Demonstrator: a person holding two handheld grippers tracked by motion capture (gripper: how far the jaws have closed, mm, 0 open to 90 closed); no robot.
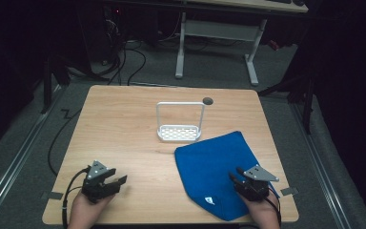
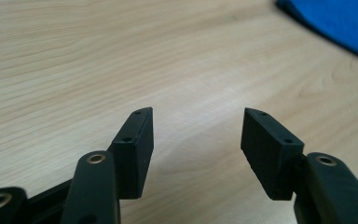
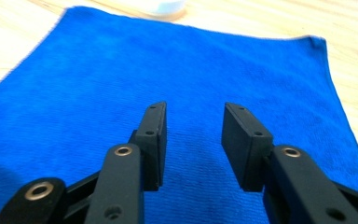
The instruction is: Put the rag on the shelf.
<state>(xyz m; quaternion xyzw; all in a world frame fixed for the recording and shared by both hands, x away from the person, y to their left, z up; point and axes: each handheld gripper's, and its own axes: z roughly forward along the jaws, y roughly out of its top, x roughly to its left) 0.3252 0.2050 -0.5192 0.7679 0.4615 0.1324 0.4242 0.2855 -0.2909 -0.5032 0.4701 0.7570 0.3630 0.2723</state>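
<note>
A blue cloth (image 1: 218, 171) lies flat on the right half of the wooden table (image 1: 124, 129), with a small white label near its front corner. My right gripper (image 1: 235, 176) hovers over the cloth's near right part, jaws open and empty; in the right gripper view the cloth (image 3: 121, 70) spreads under the gripper (image 3: 193, 140). My left gripper (image 1: 119, 182) rests at the table's front left, open with nothing between its jaws. In the left gripper view the gripper (image 2: 196, 149) points across bare wood toward a corner of the cloth (image 2: 340, 23).
A white wire-frame rack with a perforated base (image 1: 179, 123) stands mid-table just behind the cloth. A dark round hole (image 1: 208, 100) sits near the table's far edge. A white desk frame (image 1: 217, 43) and cables lie on the floor beyond.
</note>
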